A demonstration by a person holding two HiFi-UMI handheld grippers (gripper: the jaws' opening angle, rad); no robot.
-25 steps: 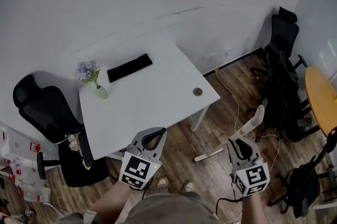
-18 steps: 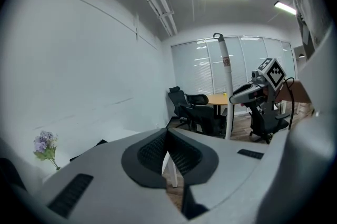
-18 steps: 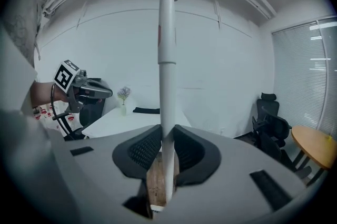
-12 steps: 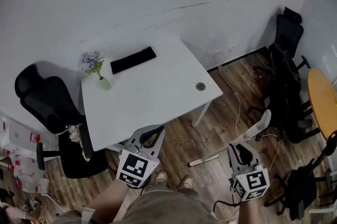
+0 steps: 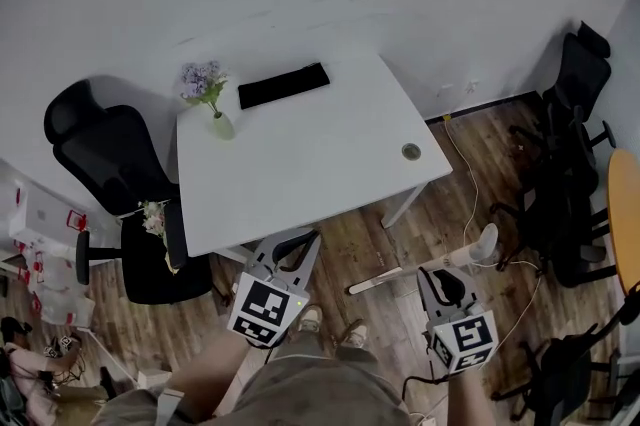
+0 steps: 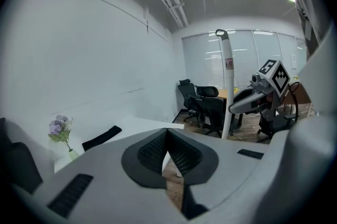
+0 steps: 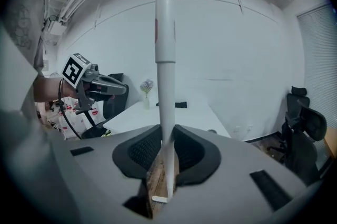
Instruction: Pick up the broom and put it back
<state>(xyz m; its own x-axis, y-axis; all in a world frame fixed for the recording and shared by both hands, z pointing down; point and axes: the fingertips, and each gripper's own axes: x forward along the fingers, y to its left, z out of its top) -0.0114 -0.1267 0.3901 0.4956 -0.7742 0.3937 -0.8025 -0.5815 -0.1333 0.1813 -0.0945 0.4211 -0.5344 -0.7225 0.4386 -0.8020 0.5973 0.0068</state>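
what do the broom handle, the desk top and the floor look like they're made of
Broom handle: probably plastic or painted metal; a smooth, pale, slightly glossy tube.
Desk top: likely laminate; flat, matte white, no grain.
Floor: wood or wood-look planks; brown grain and board seams.

White desk, flower vase, perhaps keyboard

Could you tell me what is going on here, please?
A person stands by the white desk with a hand-held gripper in each hand. The right hand-held gripper is shut on the white broom, gripping its handle and holding it upright. The left hand-held gripper is shut and empty.
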